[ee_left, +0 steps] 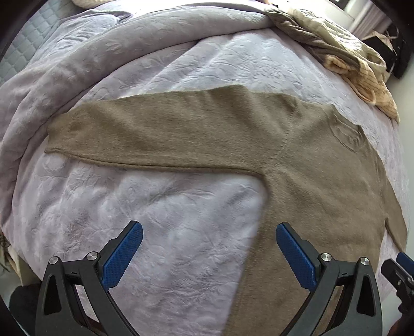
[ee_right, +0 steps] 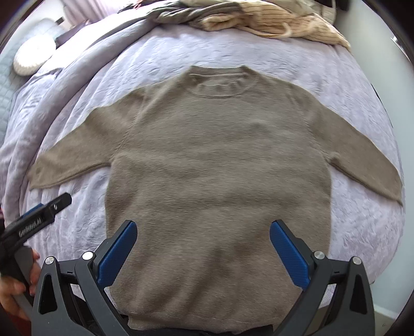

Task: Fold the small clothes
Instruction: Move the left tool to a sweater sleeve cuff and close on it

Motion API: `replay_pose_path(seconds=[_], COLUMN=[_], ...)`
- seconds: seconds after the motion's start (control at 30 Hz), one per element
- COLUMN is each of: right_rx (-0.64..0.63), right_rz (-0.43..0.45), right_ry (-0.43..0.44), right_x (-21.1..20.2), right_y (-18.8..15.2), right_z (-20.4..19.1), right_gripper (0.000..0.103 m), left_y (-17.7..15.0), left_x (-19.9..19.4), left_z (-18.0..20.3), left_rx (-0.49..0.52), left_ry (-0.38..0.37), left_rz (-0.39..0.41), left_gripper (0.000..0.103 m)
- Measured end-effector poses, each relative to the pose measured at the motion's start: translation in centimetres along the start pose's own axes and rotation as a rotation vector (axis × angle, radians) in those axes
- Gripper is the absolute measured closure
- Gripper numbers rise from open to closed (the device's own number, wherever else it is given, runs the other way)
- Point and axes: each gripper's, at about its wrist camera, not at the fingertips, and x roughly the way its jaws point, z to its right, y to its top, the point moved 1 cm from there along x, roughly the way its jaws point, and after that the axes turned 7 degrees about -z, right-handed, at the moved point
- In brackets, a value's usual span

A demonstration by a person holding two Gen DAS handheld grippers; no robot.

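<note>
Plainly, both pairs of fingers are spread wide and hold nothing: the right gripper (ee_right: 203, 248) hangs over the lower body of the sweater (ee_right: 217, 165), and the left gripper (ee_left: 209, 252) sits off its left side, one finger over bare blanket (ee_left: 145, 214) and the other over the sweater's edge. The garment lies flat, neck away from the person, both sleeves stretched outward on the bed. Trouble would likely come from the grip: a plush blanket right under a fuzzy knit invites the fingers to pinch bedding along with the hem or sleeve, dragging the whole spread sweater askew. Taking only the top layer of the knit would let the fold sag unevenly. The left sleeve (ee_left: 145, 134) ends near a rumpled ridge of blanket, though how close is hard to judge through the fisheye, and the cuff could snag there. A pile of other clothes (ee_right: 261, 18) beyond the neck crowds that end.
</note>
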Motion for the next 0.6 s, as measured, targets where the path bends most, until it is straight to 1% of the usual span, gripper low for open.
replay_pose_path(seconds=[0.1, 0.17, 0.27, 0.3, 0.37, 0.47, 0.5, 0.53, 0.57, 0.6], right_rx=[-0.060, -0.103, -0.159, -0.175, -0.196, -0.207, -0.208, -0.207, -0.205, -0.200], right_rz=[-0.019, -0.033, -0.056, -0.063, -0.077, -0.093, -0.095, -0.098, -0.101, -0.104], right_ry=[0.011, 0.020, 0.040, 0.042, 0.036, 0.032, 0.031, 0.029, 0.027, 0.026], right_x=[0.8, 1.3, 2.0, 2.2, 2.7, 3.0, 3.0, 3.1, 3.2, 3.2], right_y=[0.2, 0.0, -0.3, -0.5, -0.6, -0.6, -0.6, -0.5, -0.5, -0.5], right_z=[-2.1, -3.4, -5.1, -5.5, -6.1, -6.3, -6.3, -6.3, -6.2, -6.1], right_gripper=[0.001, 0.001, 0.001, 0.001, 0.001, 0.001, 0.001, 0.001, 0.001, 0.001], left_y=[1.5, 2.4, 3.7, 4.2, 5.1, 6.1, 6.4, 6.5, 6.5, 6.5], left_x=[1.0, 1.7, 2.9, 3.5, 4.7, 6.9, 7.5, 7.9, 8.0, 8.1], left_z=[-4.1, -7.4, -11.7, -13.1, -15.4, -18.3, -19.0, -19.6, -20.0, -20.3], left_rx=[-0.092, -0.177, -0.270, -0.299, -0.358, -0.467, -0.504, -0.543, -0.572, -0.600], left_ry=[-0.037, -0.067, -0.042, -0.048, -0.103, -0.261, -0.295, -0.314, -0.323, -0.316], left_rz=[0.028, 0.067, 0.129, 0.141, 0.151, 0.147, 0.145, 0.151, 0.164, 0.176], left_gripper=[0.000, 0.000, 0.000, 0.000, 0.000, 0.000, 0.000, 0.000, 0.002, 0.013])
